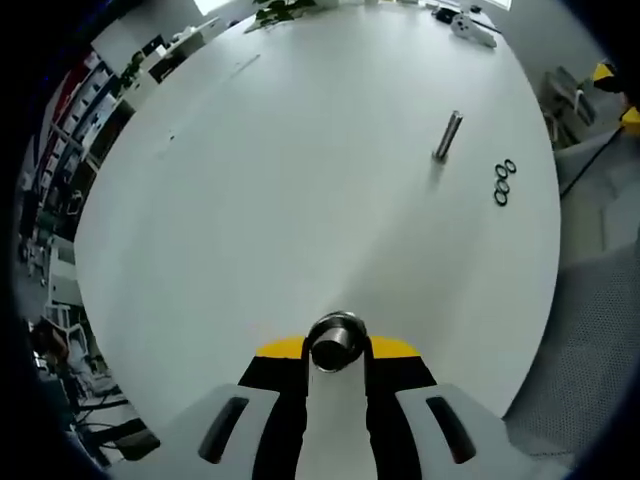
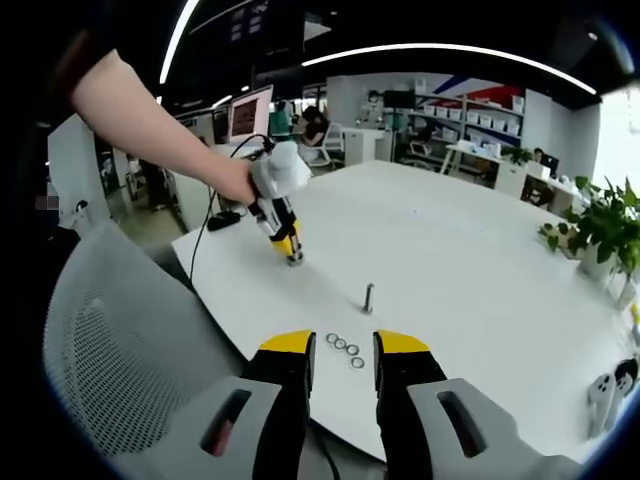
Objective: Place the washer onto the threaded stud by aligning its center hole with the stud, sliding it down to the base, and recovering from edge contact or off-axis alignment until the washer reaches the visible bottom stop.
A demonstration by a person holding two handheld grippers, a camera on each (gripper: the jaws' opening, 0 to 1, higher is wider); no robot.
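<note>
Now, left gripper (image 1: pixel 338 352): jaws drawn in around a short metal cylinder (image 1: pixel 336 342) — a round, shiny piece seen end-on between the yellow-tipped fingers; its lower end sits at the white table (image 1: pixel 280 200); in the right gripper view the same tool (image 2: pixel 291 251) stands tip-down on the tabletop, held by a person's hand (image 2: pixel 238 180)
Right gripper (image 2: pixel 343 348): jaws parted with a clear gap between them, nothing held; it hovers near the table's near edge, just short of the washers
Washers: three (image 2: pixel 343 348), lying flat in a short row, touching or nearly so; at the right side of the table in the left gripper view (image 1: pixel 503 182)
Threaded stud: one (image 2: pixel 368 298), upright on the table, just beyond the washers and apart from them; bare — no washer on it (image 1: pixel 447 136)
Table: one, white (image 2: pixel 480 290)
Chair: one grey mesh chair (image 2: pixel 120 330), near left of the table
Plants: potted greenery (image 2: pixel 600 230) at the far right
</note>
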